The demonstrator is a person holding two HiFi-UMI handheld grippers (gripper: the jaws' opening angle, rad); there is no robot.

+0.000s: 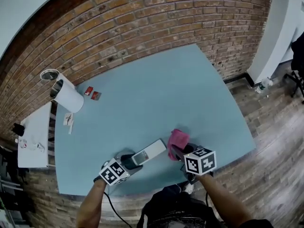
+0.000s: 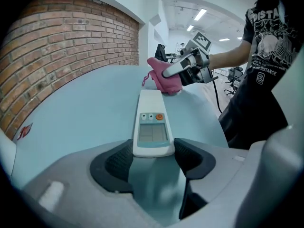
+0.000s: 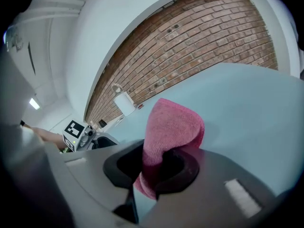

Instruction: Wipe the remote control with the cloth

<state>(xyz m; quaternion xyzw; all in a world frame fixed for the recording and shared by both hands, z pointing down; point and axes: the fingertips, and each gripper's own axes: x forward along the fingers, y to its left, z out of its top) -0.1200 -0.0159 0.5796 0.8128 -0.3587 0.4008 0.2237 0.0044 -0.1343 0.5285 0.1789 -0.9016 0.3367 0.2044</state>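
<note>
A white remote control (image 1: 148, 152) (image 2: 153, 122) with a small screen and an orange button lies on the blue table (image 1: 156, 94) near its front edge. My left gripper (image 1: 132, 159) (image 2: 152, 158) is shut on the remote's near end, one pad on each long side. A pink cloth (image 1: 178, 137) (image 3: 171, 127) (image 2: 164, 80) is bunched and stands up from the jaws of my right gripper (image 1: 179, 152) (image 3: 152, 167), which is shut on it. The cloth is just right of the remote's far end. Whether they touch I cannot tell.
A white cylinder (image 1: 66, 94) lies at the table's left side, with two small red packets (image 1: 92, 94) and some paper slips (image 1: 69, 120) nearby. A brick wall (image 1: 142, 23) runs along the table's far edge. The person's torso (image 2: 266, 80) is at the front edge.
</note>
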